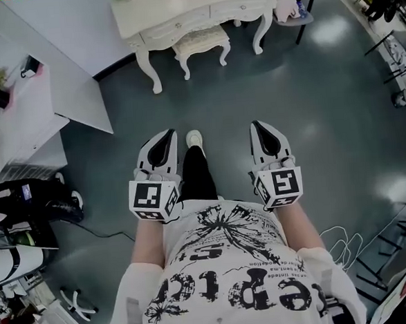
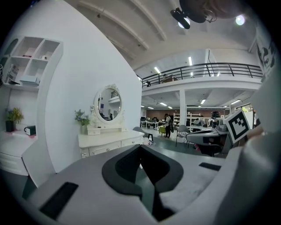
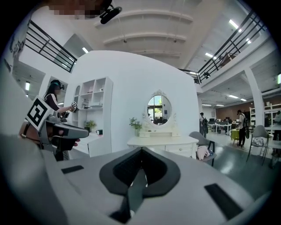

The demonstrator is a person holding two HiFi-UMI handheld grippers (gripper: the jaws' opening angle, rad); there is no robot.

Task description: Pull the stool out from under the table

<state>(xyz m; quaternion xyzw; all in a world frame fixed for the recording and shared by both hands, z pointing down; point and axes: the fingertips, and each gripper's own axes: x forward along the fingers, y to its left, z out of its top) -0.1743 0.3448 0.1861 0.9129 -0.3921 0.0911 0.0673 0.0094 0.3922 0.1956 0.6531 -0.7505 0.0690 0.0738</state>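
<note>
Stool sat tucked under white dressing table, between its legs, well apart from person. Left gripper and right gripper both clenched, empty, held before torso. Probably kept closed for approach. Stool untouched.

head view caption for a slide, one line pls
Person with left gripper and right gripper shut, empty, facing the white table with the stool tucked underneath

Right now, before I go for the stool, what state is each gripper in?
Left gripper: closed, holding nothing.
Right gripper: closed, holding nothing.
</note>
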